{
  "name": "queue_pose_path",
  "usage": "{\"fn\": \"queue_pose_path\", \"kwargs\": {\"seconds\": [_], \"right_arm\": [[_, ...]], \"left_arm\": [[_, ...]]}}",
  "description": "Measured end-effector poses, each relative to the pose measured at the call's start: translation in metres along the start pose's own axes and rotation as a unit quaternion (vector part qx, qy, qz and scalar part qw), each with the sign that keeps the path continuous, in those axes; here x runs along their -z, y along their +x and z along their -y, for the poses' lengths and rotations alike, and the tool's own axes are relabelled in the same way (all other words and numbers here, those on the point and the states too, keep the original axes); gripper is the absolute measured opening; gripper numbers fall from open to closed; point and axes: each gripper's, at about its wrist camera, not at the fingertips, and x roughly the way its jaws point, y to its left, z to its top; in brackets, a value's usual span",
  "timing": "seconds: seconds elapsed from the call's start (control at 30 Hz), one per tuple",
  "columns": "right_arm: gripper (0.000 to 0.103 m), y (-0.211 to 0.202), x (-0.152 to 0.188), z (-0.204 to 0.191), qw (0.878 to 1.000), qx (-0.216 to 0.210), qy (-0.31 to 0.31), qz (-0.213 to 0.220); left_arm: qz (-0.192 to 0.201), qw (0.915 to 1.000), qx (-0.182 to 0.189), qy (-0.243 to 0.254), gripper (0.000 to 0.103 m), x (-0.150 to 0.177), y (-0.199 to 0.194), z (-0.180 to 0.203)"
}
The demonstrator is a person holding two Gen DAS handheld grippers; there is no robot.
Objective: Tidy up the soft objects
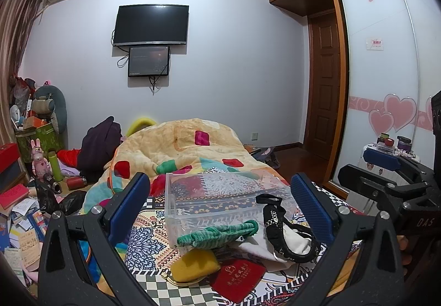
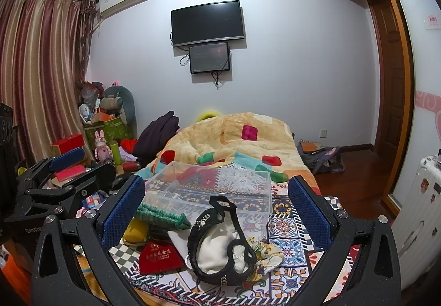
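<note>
- Left gripper (image 1: 220, 201): blue-padded fingers (image 1: 129, 204) stand wide apart at the lower left and lower right of the left wrist view, clamped on nothing.
- Red pouch (image 1: 237, 278): lies lowest in the left view, at bottom center, between the fingers but touching neither.
- Yellow pouch (image 1: 195, 264): just left of the red pouch, partly under the green knit (image 1: 217, 233).
- Green knit: rests at center frame against the near wall of the clear box (image 1: 220, 195).
- Black strap (image 1: 275, 226): loops over the white cloth (image 1: 292, 244), right of center, close to the right finger but apart from it.
- Clear box: sits on the patterned bedspread (image 1: 148, 239), above the pile in the frame, with its near corners between the fingers.
- Right gripper (image 2: 216, 206): fingers (image 2: 124, 209) likewise spread wide in the right wrist view, holding nothing.
- Right view layout: the black strap (image 2: 217, 239) and white cloth (image 2: 220, 248) lie at lower center, midway between the fingers; the green knit (image 2: 160, 216) lies just beside the left-hand finger, whether touching cannot be told; the red pouch (image 2: 160, 257) lies at lower left.
- Each gripper shows at the outer edge of the other's view.
- Blanket (image 1: 187, 146): heaped beyond the box, at mid frame.
</note>
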Motion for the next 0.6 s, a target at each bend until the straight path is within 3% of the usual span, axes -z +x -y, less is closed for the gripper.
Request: {"fn": "queue_pose_path", "kwargs": {"seconds": [0.6], "right_arm": [[0.103, 0.0003, 0.001, 0.0007, 1.0, -0.001, 0.001, 0.001]], "left_arm": [[0.002, 1.0, -0.003, 0.002, 0.103, 0.005, 0.0022, 0.0029]]}}
